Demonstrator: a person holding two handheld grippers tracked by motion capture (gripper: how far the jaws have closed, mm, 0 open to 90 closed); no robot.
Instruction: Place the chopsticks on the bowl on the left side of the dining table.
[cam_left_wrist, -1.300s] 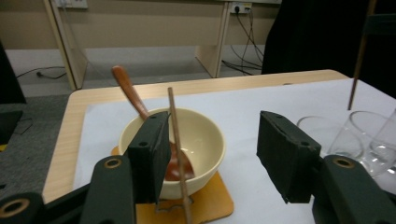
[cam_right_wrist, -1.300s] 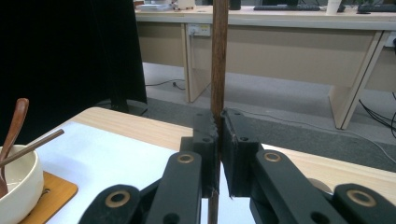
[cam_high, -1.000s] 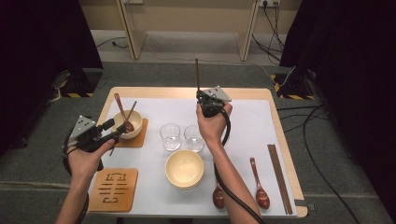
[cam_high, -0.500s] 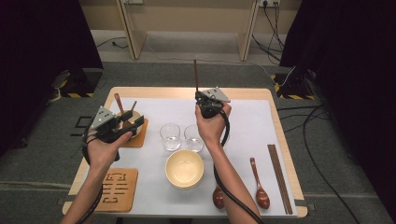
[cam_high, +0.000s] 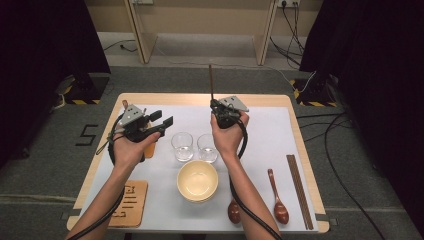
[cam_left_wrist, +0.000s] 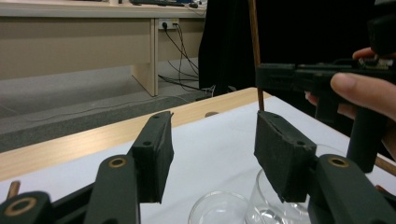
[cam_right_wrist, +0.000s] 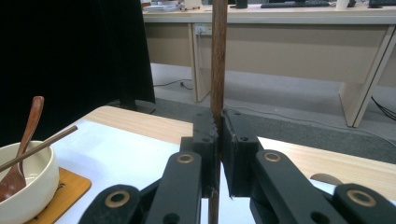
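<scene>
We find the right gripper (cam_high: 218, 106) clenched on a single chopstick (cam_high: 211, 82), held upright above the far middle of the desk (cam_high: 260, 100); in the right gripper view the stick (cam_right_wrist: 217, 56) runs straight up between the shut jaws. The left gripper (cam_high: 161, 122) stands released, its jaws having just been narrowing a little with nothing between them; it hangs above the desk's left side, aimed across toward the right gripper, and its own view shows the stick (cam_left_wrist: 254, 42) ahead beyond the far pad. We judge the step in hand to be a handover or a second grip on the stick. To do it well, we advise keeping the right hand steady and the stick vertical, bringing the left jaws in level so that the stick passes squarely between both pads, clear of the right jaws. The two glasses (cam_high: 182, 146) lie just below that path, so the left gripper should stay high. The right grip should release only once the left pads press firmly.
</scene>
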